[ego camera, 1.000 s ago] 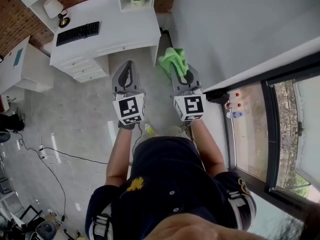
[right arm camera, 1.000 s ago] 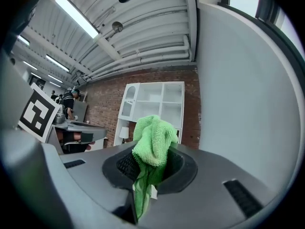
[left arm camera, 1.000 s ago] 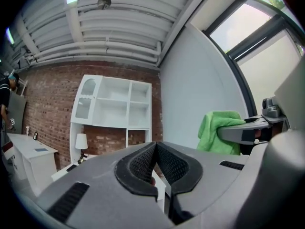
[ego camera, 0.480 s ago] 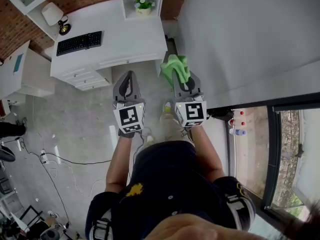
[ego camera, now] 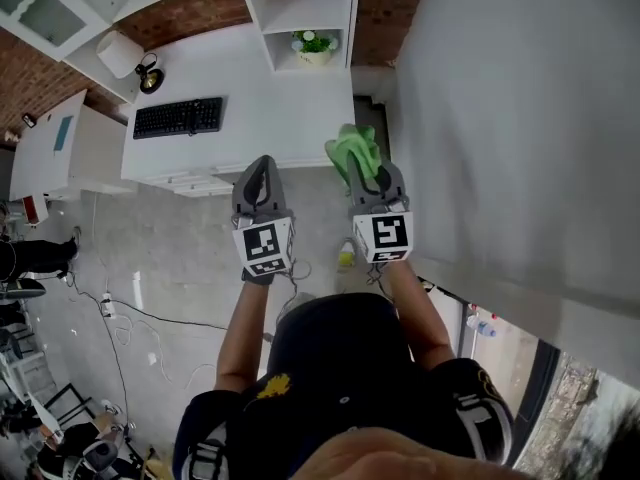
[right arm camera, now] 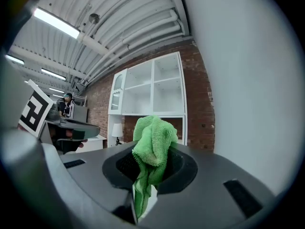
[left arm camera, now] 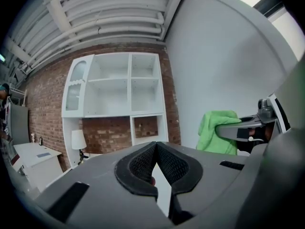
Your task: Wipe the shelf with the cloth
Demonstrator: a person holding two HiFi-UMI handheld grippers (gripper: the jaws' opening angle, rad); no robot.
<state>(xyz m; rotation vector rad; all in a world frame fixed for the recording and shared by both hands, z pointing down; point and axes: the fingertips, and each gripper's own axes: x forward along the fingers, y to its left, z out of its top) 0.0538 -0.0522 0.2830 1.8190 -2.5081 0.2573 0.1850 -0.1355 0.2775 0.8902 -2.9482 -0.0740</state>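
The right hand-held gripper [right arm camera: 151, 162] is clamped on the green cloth [right arm camera: 152, 142], which bunches above its jaws and hangs in a strip below them. The left hand-held gripper [left arm camera: 155, 162] has its jaws closed, tips together, with nothing between them. Each carries a marker cube [ego camera: 391, 235] printed with a black-and-white square pattern. Both are held in the air over the grey floor [ego camera: 170, 258], the cloth near the front right corner of a white bench [ego camera: 250, 133]. A black keyboard [ego camera: 180, 117] lies towards the bench's left edge and a lamp [ego camera: 125, 56] stands at its far left corner. The white shelf [left arm camera: 119, 89] stands against a brick wall [left arm camera: 45, 109].
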